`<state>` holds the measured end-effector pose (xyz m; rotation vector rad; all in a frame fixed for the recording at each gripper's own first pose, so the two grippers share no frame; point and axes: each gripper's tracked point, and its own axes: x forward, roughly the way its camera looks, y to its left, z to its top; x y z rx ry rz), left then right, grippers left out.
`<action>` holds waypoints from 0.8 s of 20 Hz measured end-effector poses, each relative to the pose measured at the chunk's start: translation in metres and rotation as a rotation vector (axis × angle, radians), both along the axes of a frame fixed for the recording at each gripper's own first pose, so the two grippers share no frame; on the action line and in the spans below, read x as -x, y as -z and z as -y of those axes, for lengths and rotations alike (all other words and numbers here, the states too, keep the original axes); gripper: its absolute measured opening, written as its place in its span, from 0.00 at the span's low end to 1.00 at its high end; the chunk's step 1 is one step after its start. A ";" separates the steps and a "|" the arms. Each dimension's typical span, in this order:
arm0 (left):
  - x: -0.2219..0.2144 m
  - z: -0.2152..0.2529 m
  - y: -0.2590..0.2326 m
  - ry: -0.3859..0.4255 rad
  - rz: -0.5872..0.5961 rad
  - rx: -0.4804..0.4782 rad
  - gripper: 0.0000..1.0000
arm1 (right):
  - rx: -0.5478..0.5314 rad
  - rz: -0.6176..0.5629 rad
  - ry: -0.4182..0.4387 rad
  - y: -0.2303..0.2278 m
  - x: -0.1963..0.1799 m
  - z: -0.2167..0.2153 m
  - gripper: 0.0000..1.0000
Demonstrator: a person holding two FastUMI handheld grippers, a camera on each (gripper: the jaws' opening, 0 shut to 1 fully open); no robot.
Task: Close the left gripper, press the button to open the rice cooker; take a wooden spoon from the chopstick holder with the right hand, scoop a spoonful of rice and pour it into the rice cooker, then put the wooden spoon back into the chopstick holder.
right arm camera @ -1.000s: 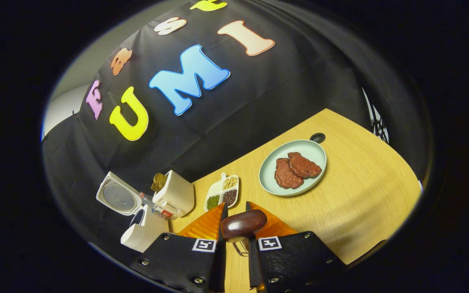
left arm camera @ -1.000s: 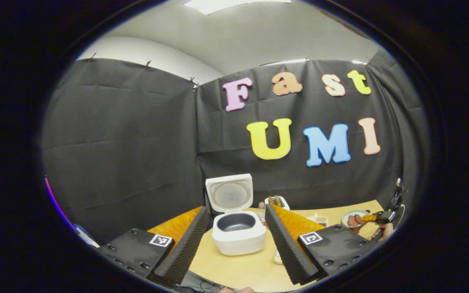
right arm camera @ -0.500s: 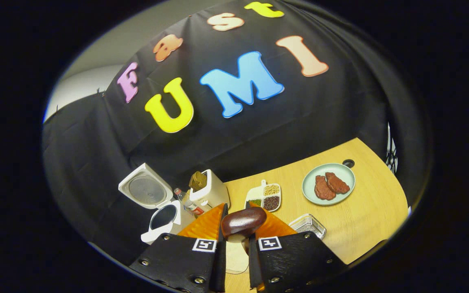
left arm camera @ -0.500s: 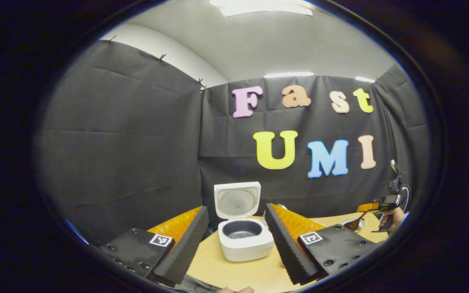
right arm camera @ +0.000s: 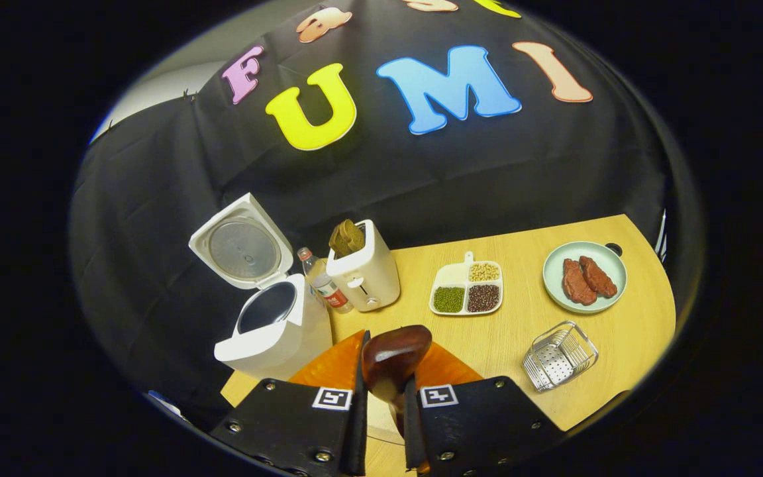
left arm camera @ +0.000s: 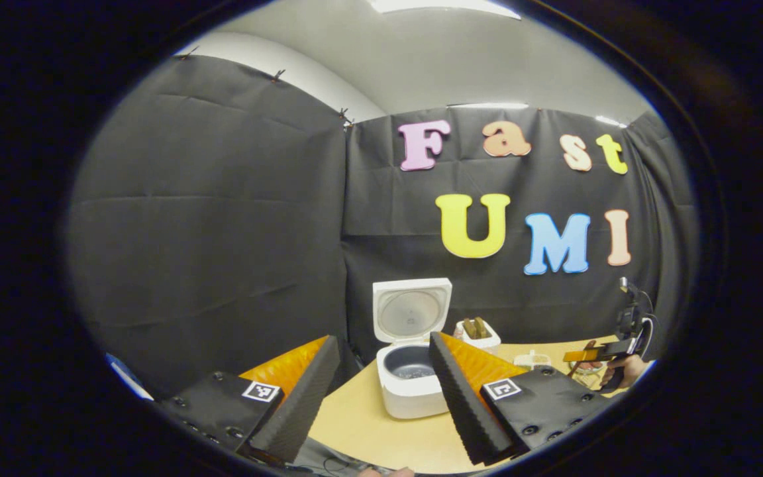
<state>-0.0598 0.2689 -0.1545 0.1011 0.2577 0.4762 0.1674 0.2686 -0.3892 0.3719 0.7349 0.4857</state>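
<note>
The white rice cooker (right arm camera: 275, 324) stands at the table's left end with its lid (right arm camera: 242, 248) up and its dark pot showing. My right gripper (right arm camera: 385, 344) is shut on the dark wooden spoon (right arm camera: 395, 354), whose bowl sticks out past the fingertips, above the table just right of the cooker. Whether rice lies in the spoon is hidden. A wire chopstick holder (right arm camera: 559, 354) sits front right. In the left gripper view my left gripper (left arm camera: 383, 339) hangs open in front of the cooker (left arm camera: 411, 384), holding nothing. The right gripper (left arm camera: 593, 355) is far right, in a hand.
A white toaster (right arm camera: 363, 271) with bread and a small bottle (right arm camera: 325, 285) stand just right of the cooker. A divided dish (right arm camera: 467, 288) holds green, brown, pale and white grains. A green plate (right arm camera: 584, 275) carries two pieces of meat. The wooden table (right arm camera: 507, 338) ends at the black cloth.
My right gripper has carried the spoon up and back from the plate side, so the cooker and toaster now sit ahead of it. The left gripper has swung left; the cooker shifted right in its view.
</note>
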 end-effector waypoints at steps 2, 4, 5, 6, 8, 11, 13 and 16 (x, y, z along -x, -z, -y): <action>0.001 -0.005 0.008 -0.024 -0.022 -0.005 0.95 | 0.028 -0.025 -0.017 0.022 -0.004 -0.009 0.23; 0.001 -0.011 0.017 -0.052 -0.047 -0.010 0.95 | 0.073 -0.037 -0.041 0.043 -0.005 -0.019 0.23; 0.002 -0.013 0.018 -0.065 -0.052 -0.007 0.95 | 0.105 -0.021 -0.050 0.050 -0.007 -0.024 0.23; 0.003 -0.015 0.018 -0.075 -0.054 -0.008 0.96 | 0.134 -0.006 -0.064 0.057 -0.008 -0.030 0.23; 0.011 -0.020 0.017 -0.097 -0.062 -0.019 0.95 | 0.169 0.001 -0.104 0.068 -0.005 -0.047 0.23; 0.020 -0.026 0.020 -0.126 -0.078 -0.027 0.95 | 0.197 -0.002 -0.160 0.077 0.001 -0.075 0.23; 0.022 -0.029 0.021 -0.144 -0.078 -0.023 0.96 | 0.155 -0.044 -0.192 0.079 0.012 -0.097 0.23; 0.028 -0.036 0.022 -0.170 -0.077 -0.016 0.96 | 0.080 -0.123 -0.176 0.079 0.017 -0.113 0.23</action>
